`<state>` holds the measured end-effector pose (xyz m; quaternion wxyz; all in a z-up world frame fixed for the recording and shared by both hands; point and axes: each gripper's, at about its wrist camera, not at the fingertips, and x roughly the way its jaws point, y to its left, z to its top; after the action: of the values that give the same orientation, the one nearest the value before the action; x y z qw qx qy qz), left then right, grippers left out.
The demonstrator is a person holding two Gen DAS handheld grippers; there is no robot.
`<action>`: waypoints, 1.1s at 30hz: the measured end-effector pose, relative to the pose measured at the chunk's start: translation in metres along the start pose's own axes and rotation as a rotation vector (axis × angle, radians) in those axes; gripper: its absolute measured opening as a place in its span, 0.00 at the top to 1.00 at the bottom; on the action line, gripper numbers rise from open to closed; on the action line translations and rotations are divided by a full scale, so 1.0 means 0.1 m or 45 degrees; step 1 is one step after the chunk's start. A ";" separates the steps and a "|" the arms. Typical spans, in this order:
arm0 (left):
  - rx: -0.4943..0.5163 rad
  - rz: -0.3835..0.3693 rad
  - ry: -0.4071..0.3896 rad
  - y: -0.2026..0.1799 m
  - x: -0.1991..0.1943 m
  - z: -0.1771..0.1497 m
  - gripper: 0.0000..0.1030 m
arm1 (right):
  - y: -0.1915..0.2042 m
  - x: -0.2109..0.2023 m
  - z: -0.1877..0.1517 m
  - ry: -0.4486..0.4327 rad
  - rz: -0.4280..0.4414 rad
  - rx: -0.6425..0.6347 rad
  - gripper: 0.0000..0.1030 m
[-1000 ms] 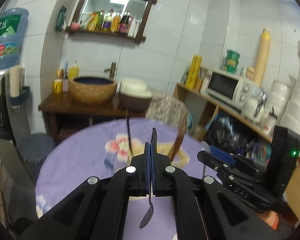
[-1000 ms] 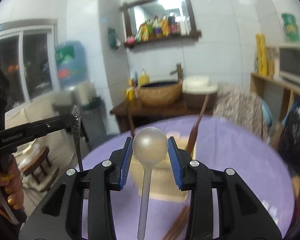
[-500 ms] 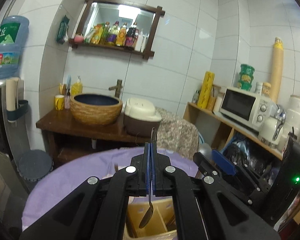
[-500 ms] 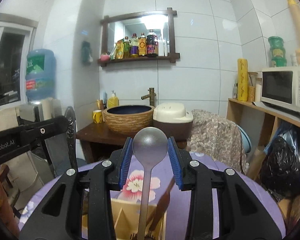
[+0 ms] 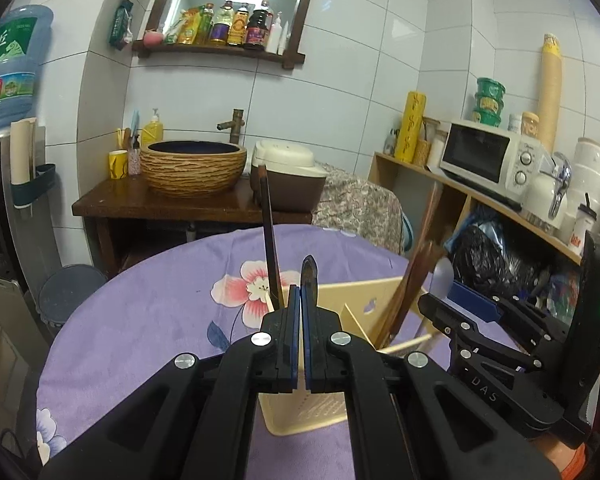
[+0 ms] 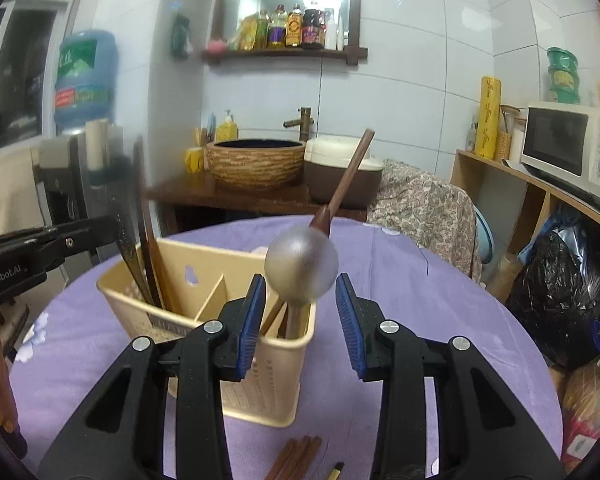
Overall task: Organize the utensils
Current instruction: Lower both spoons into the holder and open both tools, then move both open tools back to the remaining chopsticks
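The right gripper [image 6: 300,312] has spread its fingers, leaving the steel ladle [image 6: 302,270] standing in the cream utensil caddy [image 6: 204,292], so that piece looks placed. The left gripper [image 5: 302,320] remains clamped on a metal spoon [image 5: 309,276] above the caddy. Only the right view shows loose chopsticks [image 6: 298,458] on the near tablecloth.

beige caddy [image 6: 260,384], purple floral cloth [image 6: 420,320]

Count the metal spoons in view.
2: one spoon stands bowl-up in the caddy, inside the open right gripper; the other spoon is pinched in the left gripper. Others may hide inside.
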<state>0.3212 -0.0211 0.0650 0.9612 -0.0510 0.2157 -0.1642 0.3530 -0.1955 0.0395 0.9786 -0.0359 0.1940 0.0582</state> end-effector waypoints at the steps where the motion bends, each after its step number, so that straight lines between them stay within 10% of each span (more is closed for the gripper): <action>1: 0.006 0.005 0.002 0.00 -0.01 -0.01 0.97 | 0.01 -0.02 -0.02 -0.001 0.003 -0.001 0.63; 8: -0.061 -0.016 0.025 0.06 -0.29 -0.10 0.93 | -0.06 -0.34 -0.09 -0.011 0.020 0.025 0.46; 12: -0.085 0.015 0.039 0.08 -0.51 -0.23 0.63 | -0.15 -0.60 -0.20 0.048 0.021 0.062 0.41; 33: 0.046 0.070 0.393 -0.25 -0.76 -1.56 0.56 | 0.01 -0.83 -1.66 0.676 -0.051 0.134 0.27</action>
<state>0.1815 -0.0234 -0.0408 0.9215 -0.0021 0.3591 -0.1475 0.2146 -0.2180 -0.0819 0.8950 -0.0027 0.4458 0.0171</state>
